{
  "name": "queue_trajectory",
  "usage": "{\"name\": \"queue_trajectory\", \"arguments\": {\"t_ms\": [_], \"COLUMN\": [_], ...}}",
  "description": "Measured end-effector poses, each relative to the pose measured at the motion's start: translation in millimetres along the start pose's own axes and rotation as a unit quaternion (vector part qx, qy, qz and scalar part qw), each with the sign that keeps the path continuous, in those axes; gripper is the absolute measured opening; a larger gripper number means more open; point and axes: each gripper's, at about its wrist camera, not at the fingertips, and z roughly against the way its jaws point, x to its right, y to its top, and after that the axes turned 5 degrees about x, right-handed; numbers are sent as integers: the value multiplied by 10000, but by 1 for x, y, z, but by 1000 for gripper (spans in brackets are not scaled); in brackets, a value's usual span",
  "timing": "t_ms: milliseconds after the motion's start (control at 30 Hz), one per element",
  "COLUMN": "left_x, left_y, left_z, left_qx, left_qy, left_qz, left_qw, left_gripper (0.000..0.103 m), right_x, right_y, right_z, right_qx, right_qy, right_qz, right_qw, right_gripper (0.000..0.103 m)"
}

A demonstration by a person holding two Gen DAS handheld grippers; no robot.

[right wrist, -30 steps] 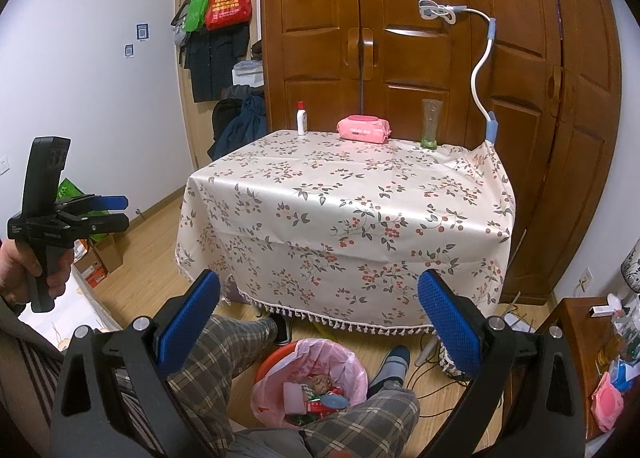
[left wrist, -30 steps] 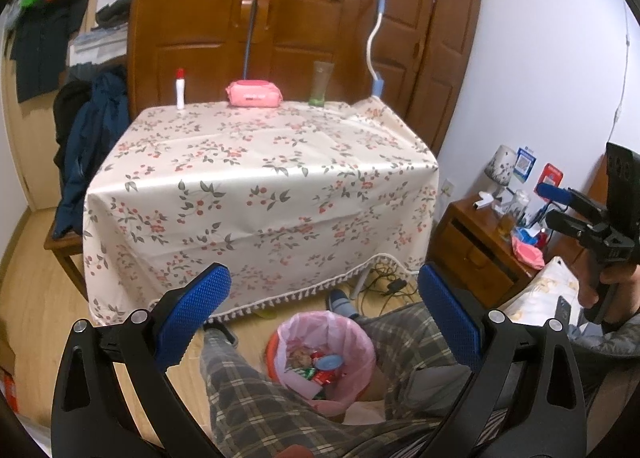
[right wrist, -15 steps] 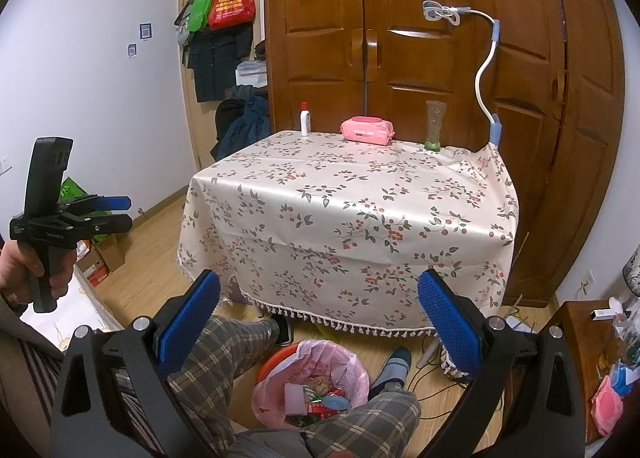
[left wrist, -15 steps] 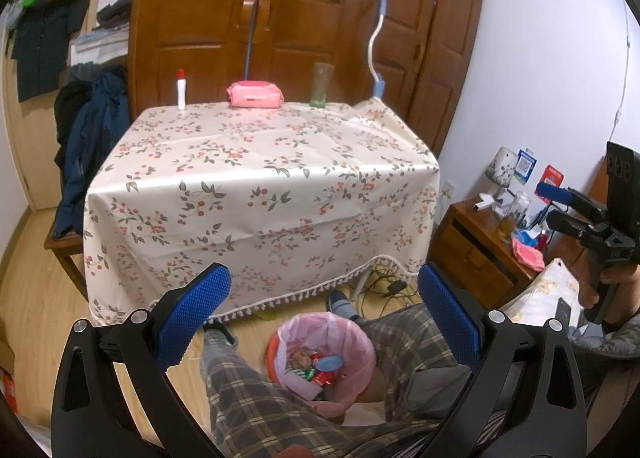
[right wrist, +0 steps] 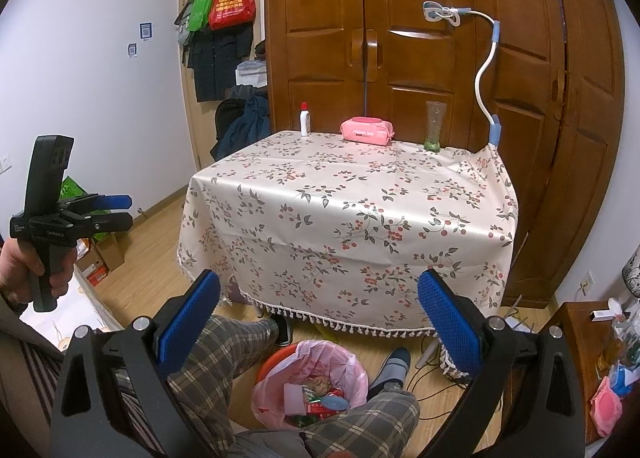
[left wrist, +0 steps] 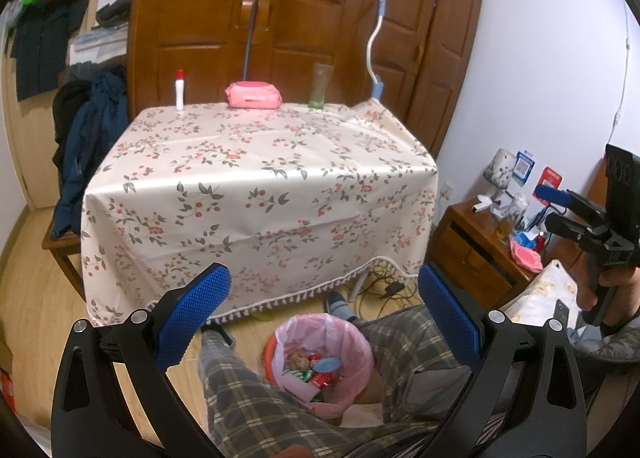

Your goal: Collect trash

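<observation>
Trash bin (left wrist: 320, 362) with pink liner sits between my knees, wrappers inside. Left gripper (left wrist: 324, 314) and right gripper (right wrist: 320, 316) both spread, empty. I'd guess light, crinkly stuff; pinch liner rim.

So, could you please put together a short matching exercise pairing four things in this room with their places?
Things:
1. white bottle
2. pink wipes pack
3. trash bin
4. red bag

Places:
A. on the floor between the person's legs
B. hanging on the door
C. middle of the table's far edge
D. far left corner of the table

Pairs: 1-D, 2-C, 3-A, 4-B
</observation>
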Motion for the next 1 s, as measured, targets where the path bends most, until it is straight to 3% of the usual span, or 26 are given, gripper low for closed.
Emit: {"name": "queue_trajectory", "arguments": {"t_ms": [1000], "left_x": [1], "left_y": [0], "left_z": [-1], "left_qx": [7], "left_qy": [-4], "left_qz": [11], "left_qw": [10000], "left_gripper": [97], "right_x": [4], "right_y": [2], "right_z": [1], "right_qx": [20], "right_qy": [5], "right_qz": [-43], "right_qw": [10000], "right_gripper": [98]}}
